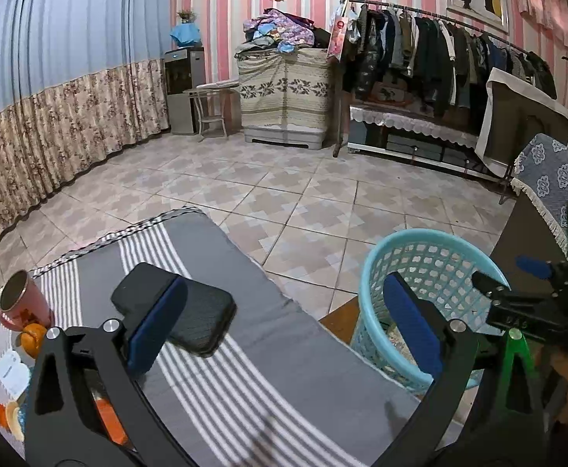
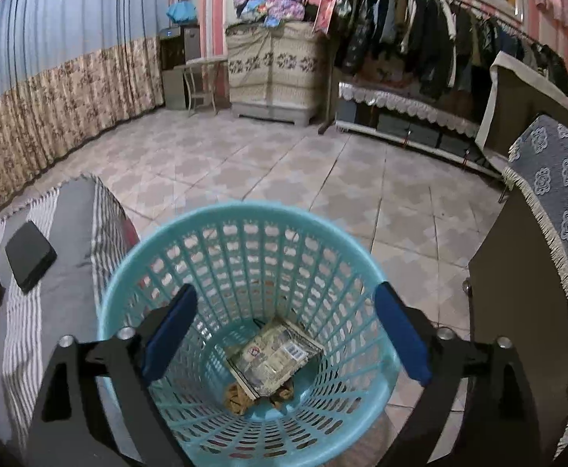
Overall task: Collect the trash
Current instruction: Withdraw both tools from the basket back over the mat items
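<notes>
A turquoise lattice basket [image 2: 245, 212] stands on the tiled floor beside the table. At its bottom lie a flattened printed wrapper [image 2: 276, 354] and some brown scraps [image 2: 237, 395]. My right gripper [image 2: 285, 292] hangs open over the basket's mouth with nothing between its blue pads. In the left wrist view the same basket [image 1: 420, 235] is at lower right, with the right gripper [image 1: 509, 272] above its far side. My left gripper [image 1: 284, 284] is open and empty above the table's grey striped cloth [image 1: 245, 369].
On the cloth lie a black flat case [image 1: 202, 319], a pink cup [image 1: 23, 303], an orange fruit [image 1: 32, 338] and a small white case [image 1: 9, 375]. A dark cabinet under a blue fringed cloth [image 2: 548, 233] stands right of the basket. Clothes rack and covered furniture line the far wall.
</notes>
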